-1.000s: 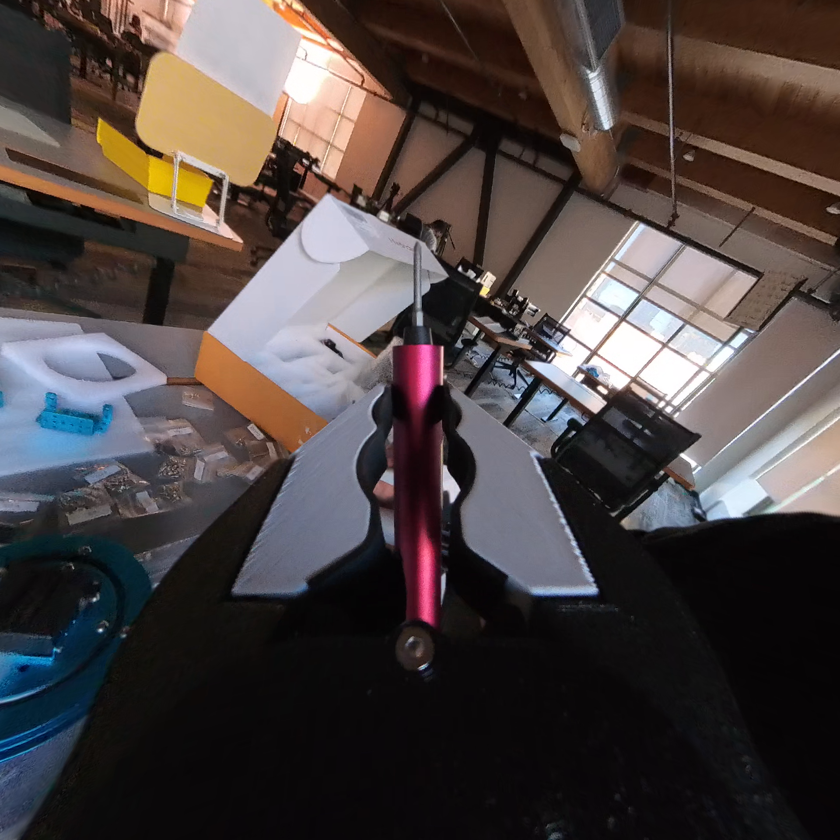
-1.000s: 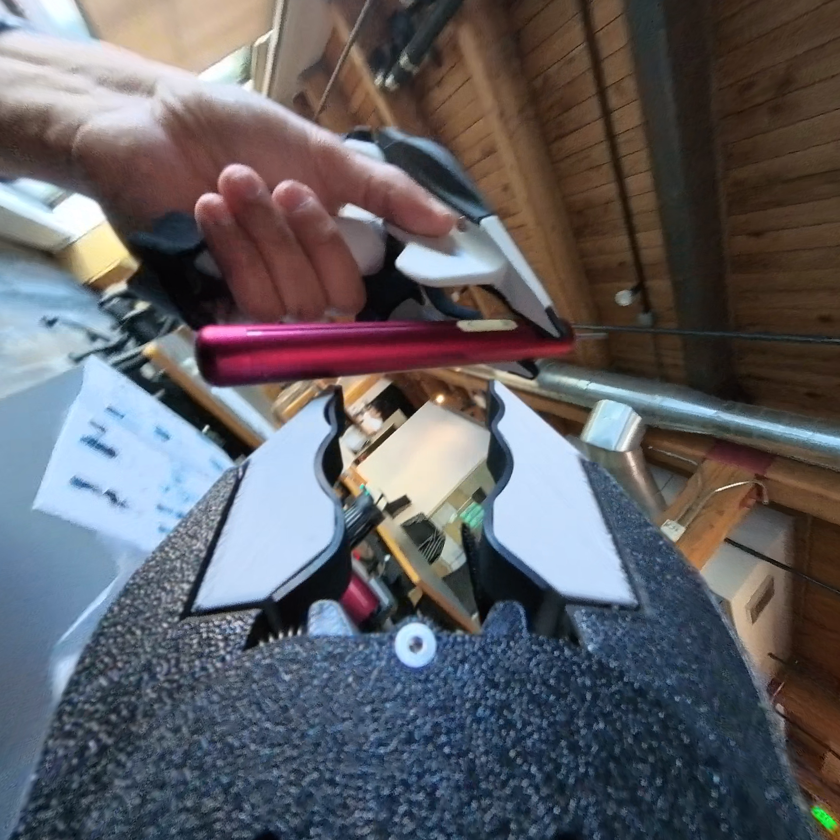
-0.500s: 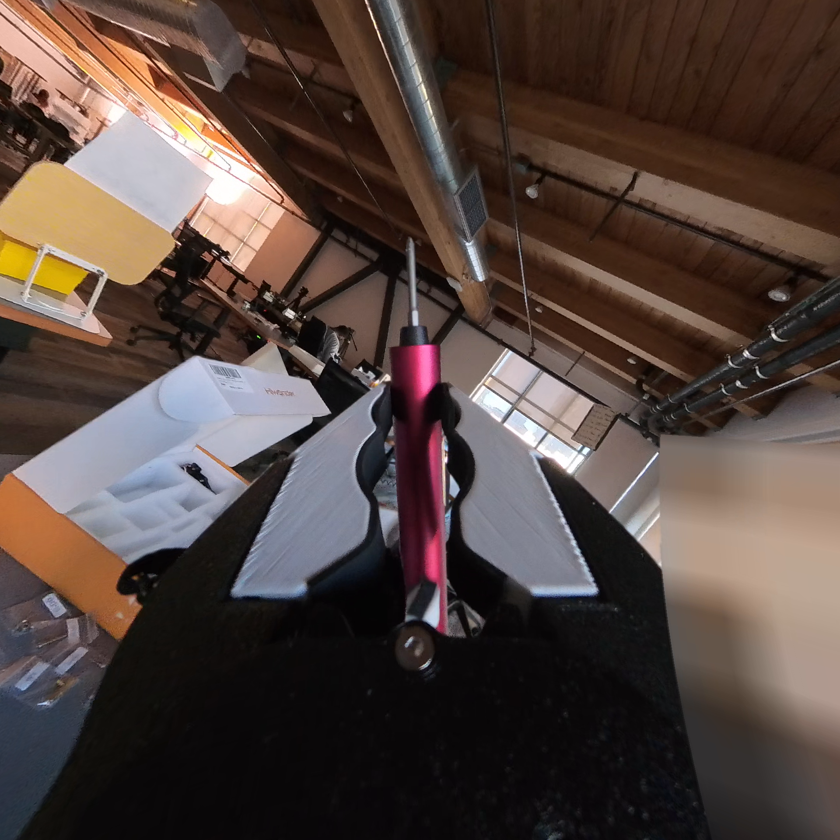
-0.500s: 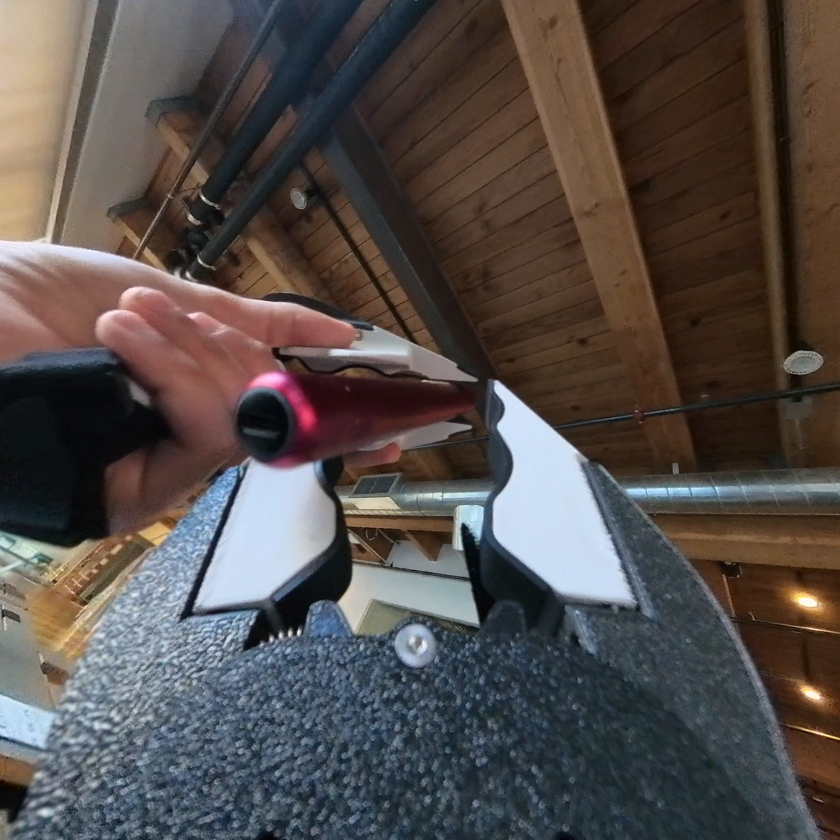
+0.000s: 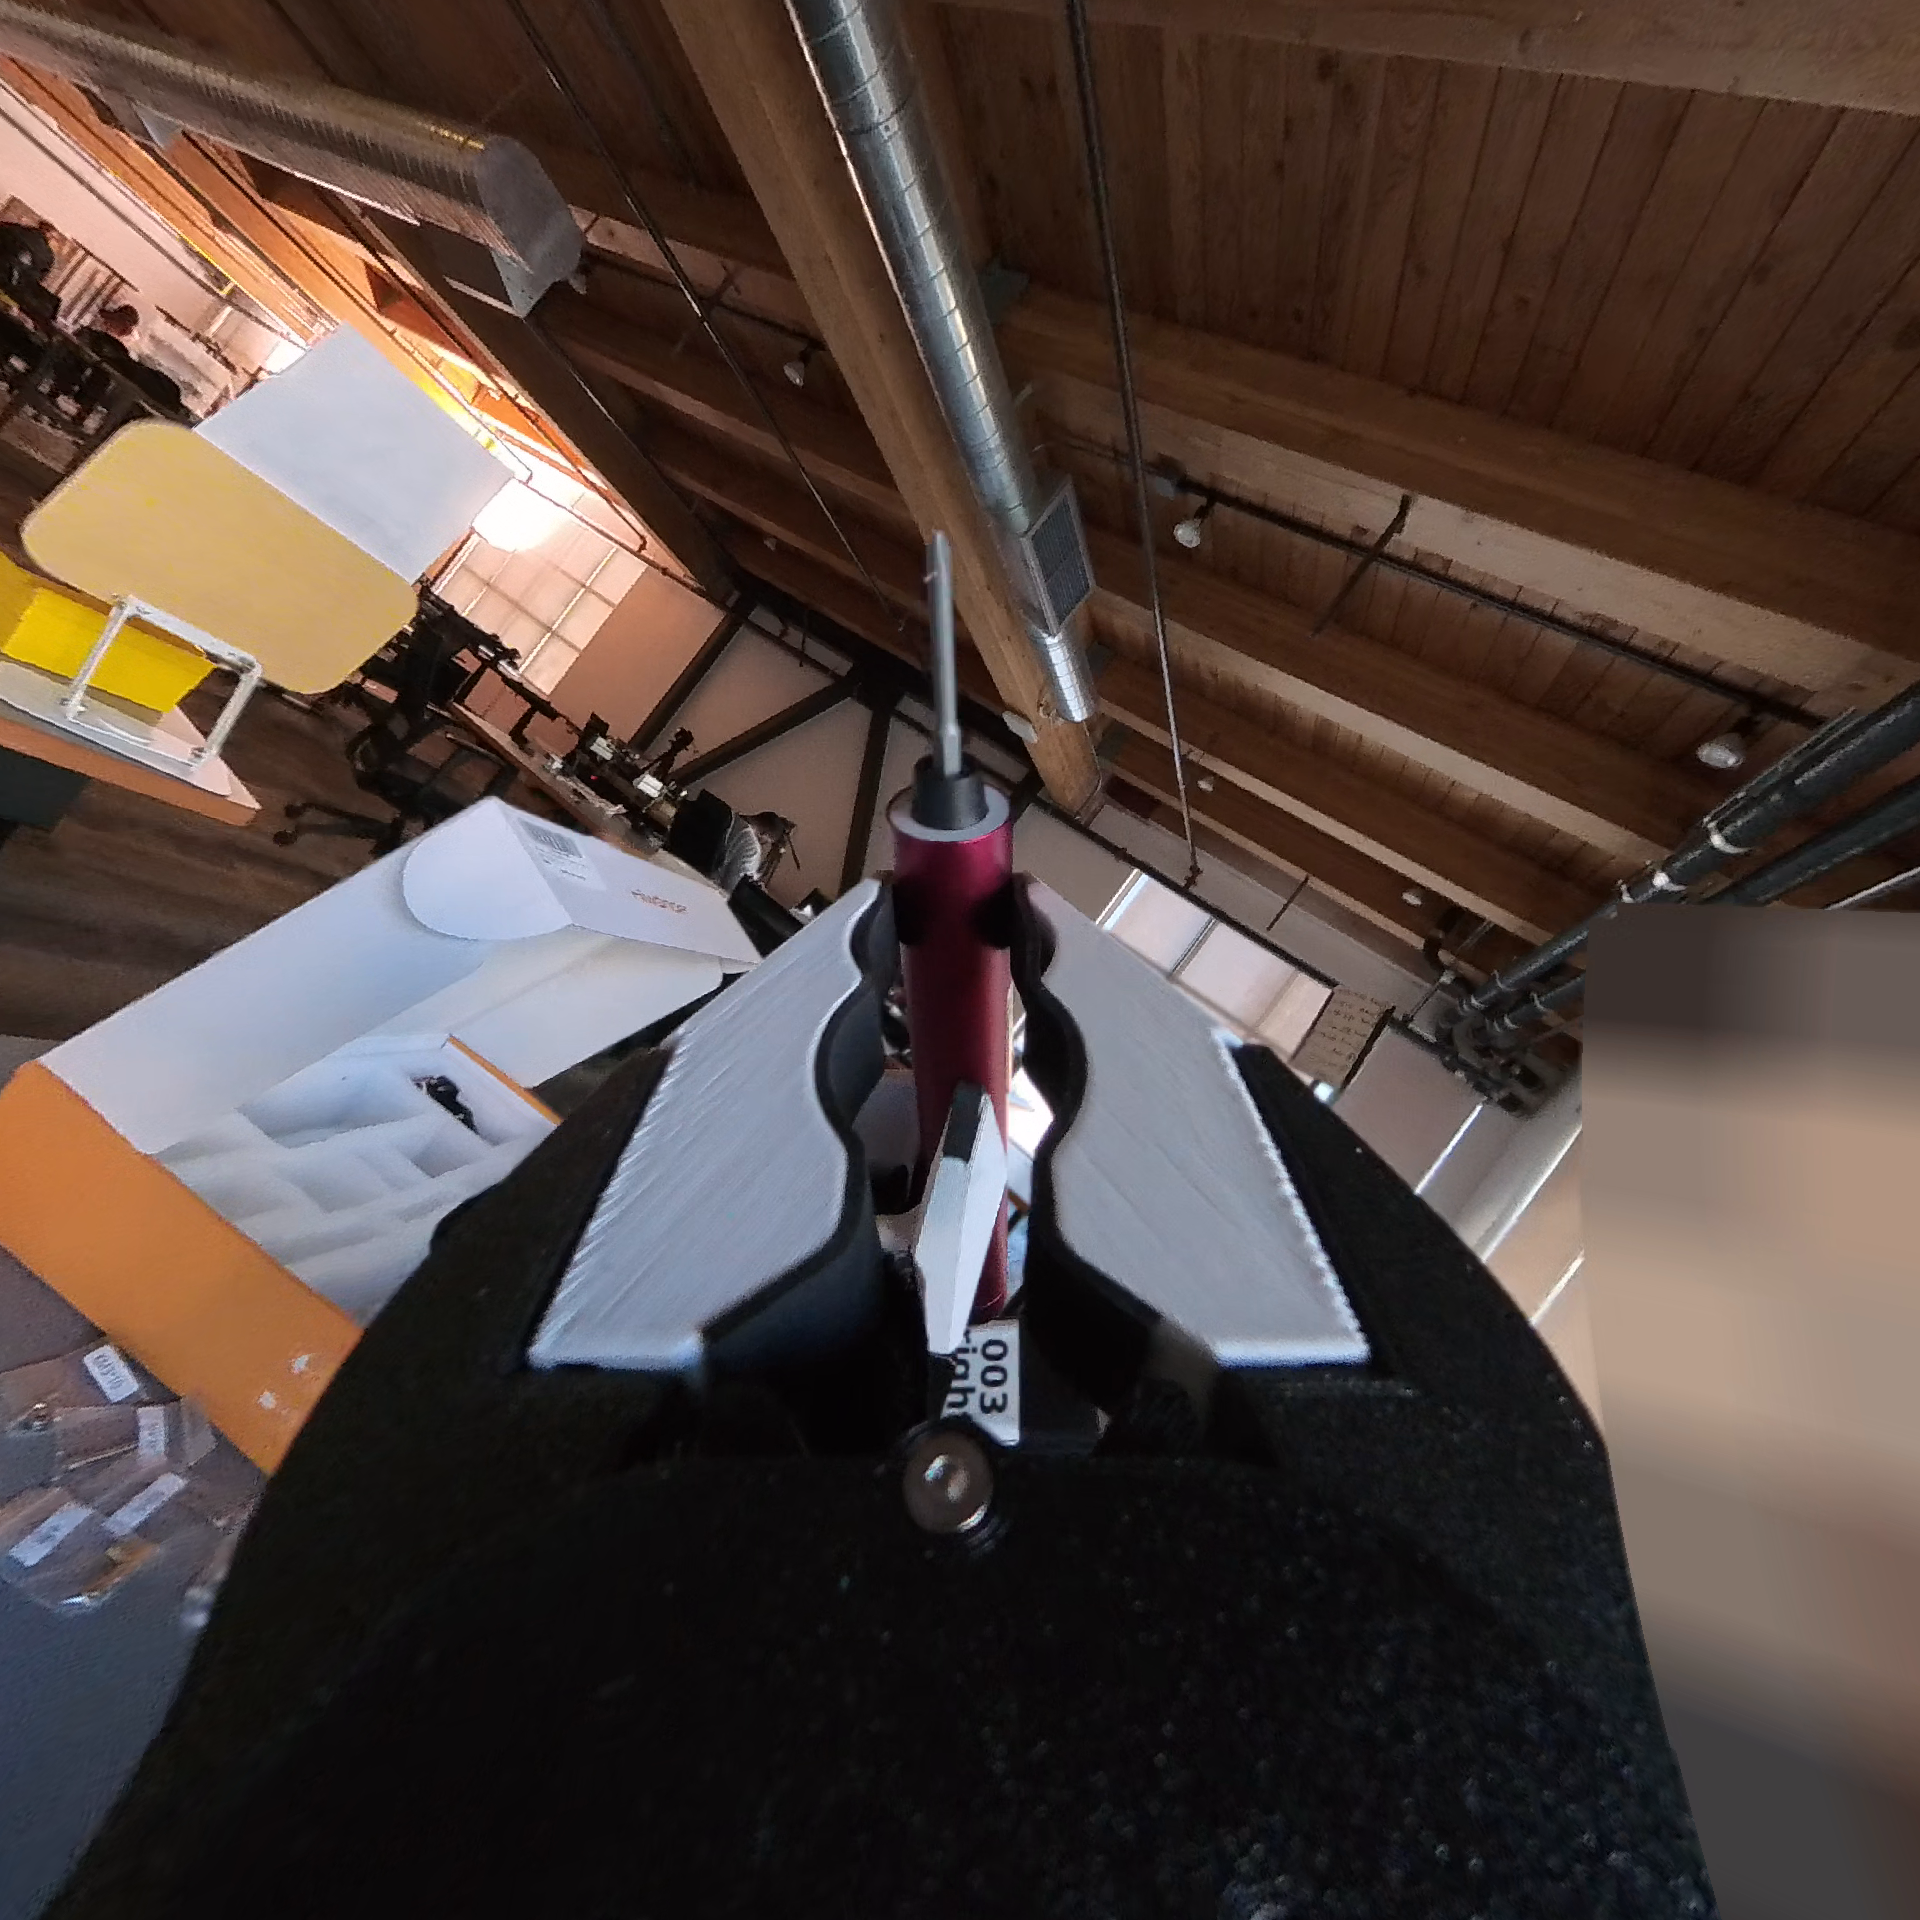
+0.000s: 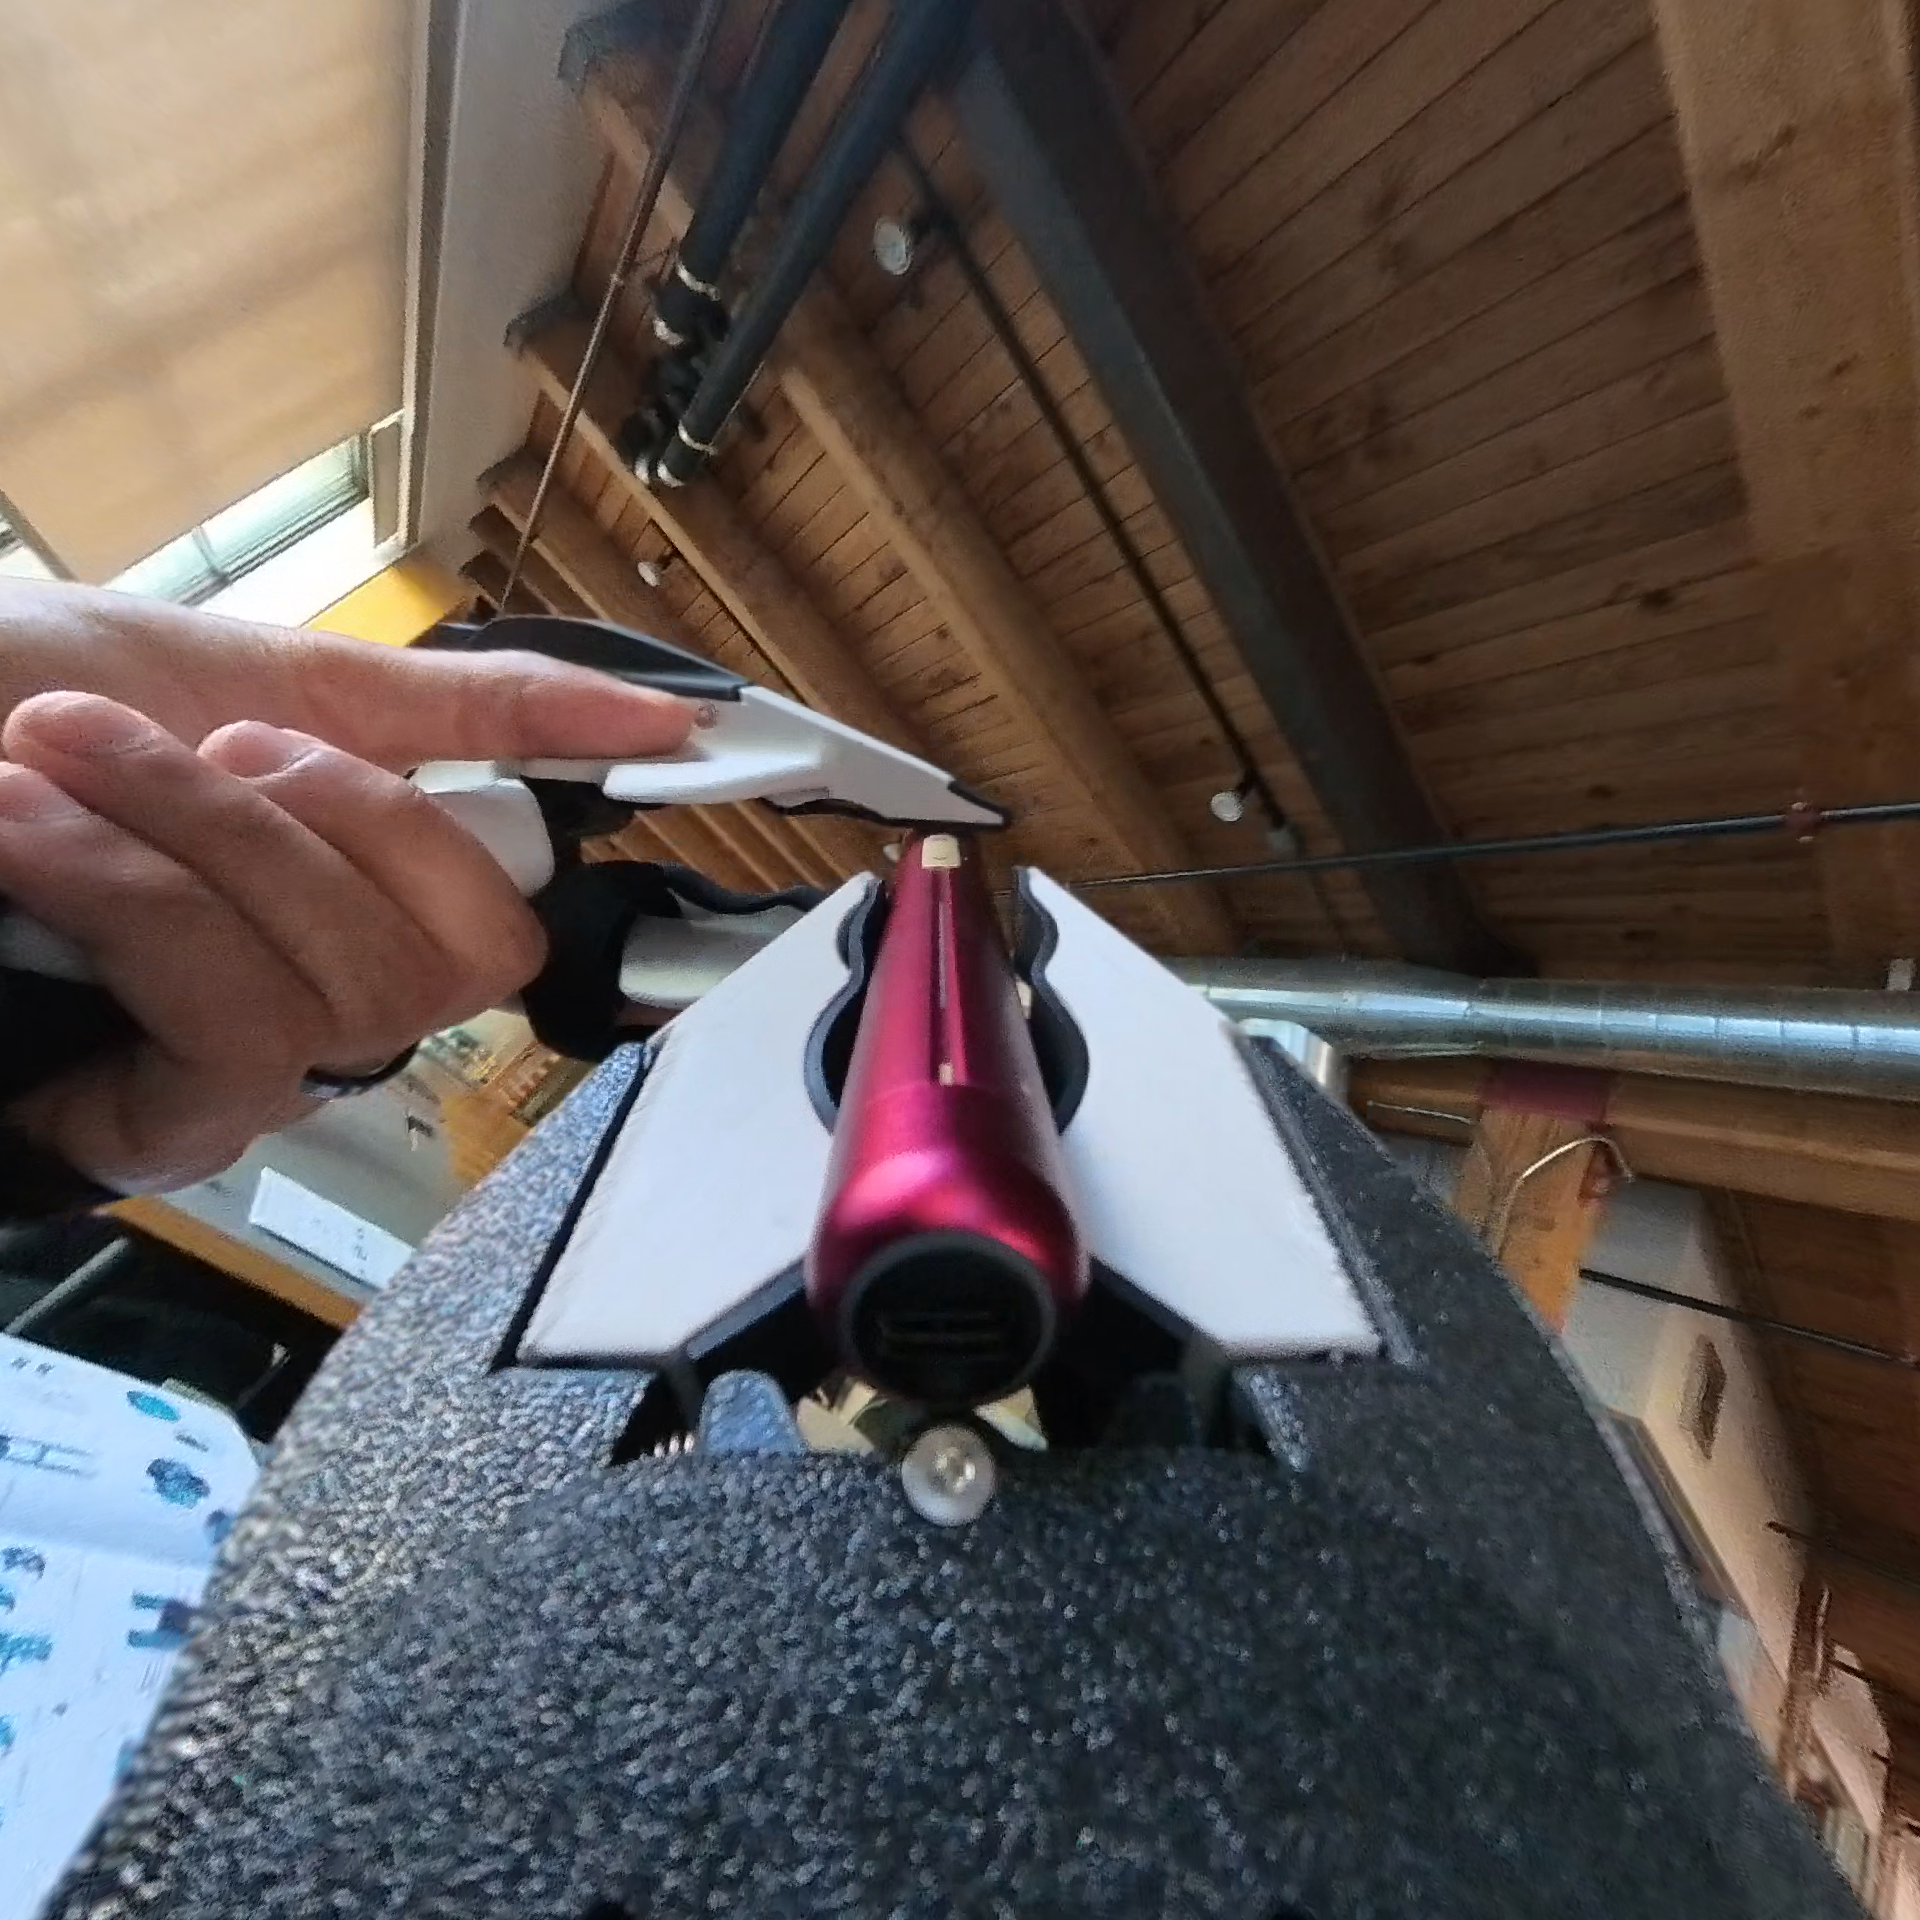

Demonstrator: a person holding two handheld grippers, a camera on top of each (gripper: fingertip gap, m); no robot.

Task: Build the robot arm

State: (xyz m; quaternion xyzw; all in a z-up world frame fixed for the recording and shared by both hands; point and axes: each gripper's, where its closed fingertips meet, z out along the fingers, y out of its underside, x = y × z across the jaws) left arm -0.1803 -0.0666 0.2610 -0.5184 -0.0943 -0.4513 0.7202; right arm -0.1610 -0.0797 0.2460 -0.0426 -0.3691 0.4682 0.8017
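We see one red screwdriver [image 5: 953, 997] clamped in the left gripper [image 5: 951, 920], long axis along the fingers, bit pointing at the ceiling. Its butt end [image 6: 948, 1320] lies between the right gripper [image 6: 943, 904] fingers (contact there, we cannot tell). Both grippers equally near. One open orange box [image 5: 156, 1174] sits left of the screwdriver.

screwdriver [image 5: 952, 966] | magenta, slim; bit upward | clamped between both grippers' fingers

Daylit, windows [image 5: 540, 582] glaring; wide-angle bending at edges; claw bodies dark; slight blur at right-view margins.
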